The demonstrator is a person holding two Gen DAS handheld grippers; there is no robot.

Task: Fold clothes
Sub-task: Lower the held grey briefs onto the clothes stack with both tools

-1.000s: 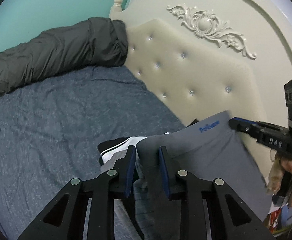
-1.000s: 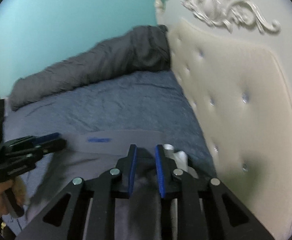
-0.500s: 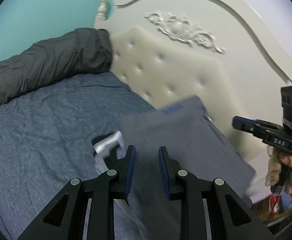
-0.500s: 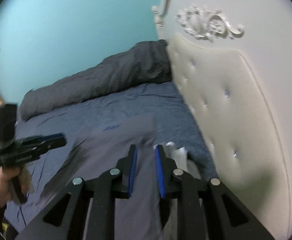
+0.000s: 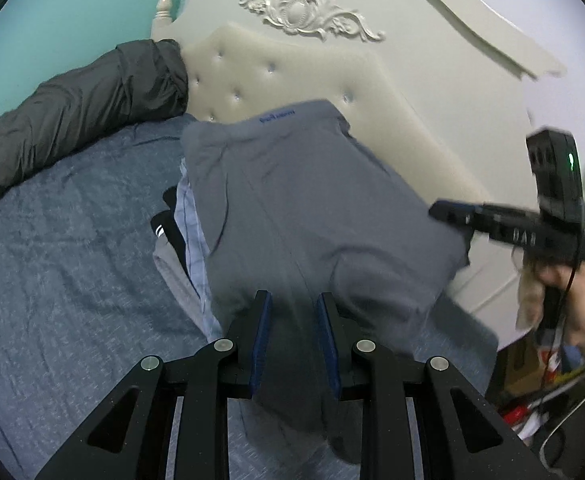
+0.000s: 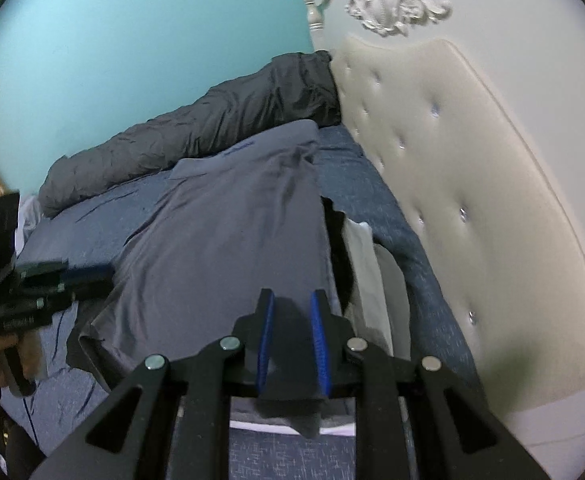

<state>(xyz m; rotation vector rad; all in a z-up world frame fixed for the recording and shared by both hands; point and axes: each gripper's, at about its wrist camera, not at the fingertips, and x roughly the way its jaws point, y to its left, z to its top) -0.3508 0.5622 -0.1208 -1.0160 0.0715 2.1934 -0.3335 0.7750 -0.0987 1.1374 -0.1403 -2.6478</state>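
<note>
Two black tools, left (image 5: pixel 290 334) and right (image 6: pixel 291 338), each clench one grey cotton garment (image 5: pixel 312 208) above one blue bed sheet (image 5: pixel 64 264); one dark grey quilt (image 5: pixel 76 100) lies behind.

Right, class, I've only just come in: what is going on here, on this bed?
A person is folding laundry with a hand-held gripper in each hand. Both the left gripper and the right gripper are shut on the near edge of a grey garment, which is spread out over a small pile of other clothes on the blue bedspread. A rolled dark duvet lies along the far side, next to the cream tufted headboard.
</note>
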